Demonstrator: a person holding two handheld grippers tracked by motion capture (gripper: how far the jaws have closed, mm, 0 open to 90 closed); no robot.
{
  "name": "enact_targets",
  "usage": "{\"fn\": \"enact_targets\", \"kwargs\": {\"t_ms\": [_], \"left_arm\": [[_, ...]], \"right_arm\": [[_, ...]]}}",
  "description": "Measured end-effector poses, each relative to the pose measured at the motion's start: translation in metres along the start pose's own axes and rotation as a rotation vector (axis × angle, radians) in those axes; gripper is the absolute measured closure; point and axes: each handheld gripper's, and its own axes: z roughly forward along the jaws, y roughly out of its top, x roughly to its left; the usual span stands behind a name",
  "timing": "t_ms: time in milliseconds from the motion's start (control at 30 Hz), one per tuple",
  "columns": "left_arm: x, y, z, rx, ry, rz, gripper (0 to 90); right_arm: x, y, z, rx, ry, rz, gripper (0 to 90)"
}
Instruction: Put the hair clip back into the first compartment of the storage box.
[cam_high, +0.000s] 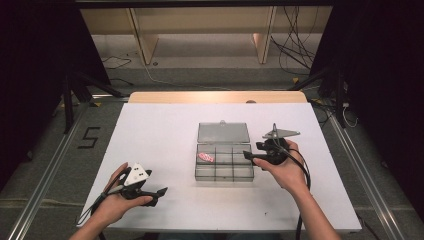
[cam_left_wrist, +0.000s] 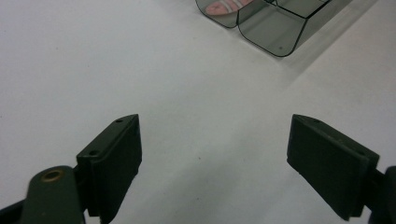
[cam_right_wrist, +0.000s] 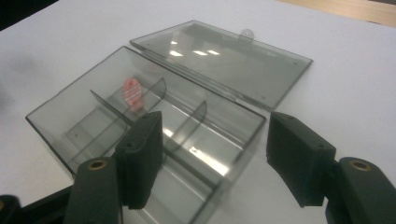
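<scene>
Hovering at the right end of the clear box, the right gripper gapes empty; a pink piece lies inside. Near-left, the left gripper also gapes empty.

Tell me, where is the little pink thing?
In the high view the pink thing lies inside the open clear box, in its far-left compartment, near the table's middle.
</scene>
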Motion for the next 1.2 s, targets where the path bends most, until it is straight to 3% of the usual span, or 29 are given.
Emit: {"fn": "enact_targets", "kwargs": {"t_ms": [300,667,1200], "left_arm": [[-0.001,-0.001,0.001,0.004,-0.005,-0.004,17.4],[-0.001,-0.001,0.0,0.003,-0.006,-0.003,17.4],[-0.001,-0.001,0.0,0.003,-0.007,0.006,17.3]], "right_arm": [[-0.013,-0.046,-0.025,-0.052,-0.036,0.033,33.8],[-0.017,-0.071,-0.041,-0.086,-0.052,0.043,32.8],[-0.01,-0.098,-0.045,-0.026,-0.065,0.019,30.1]]}}
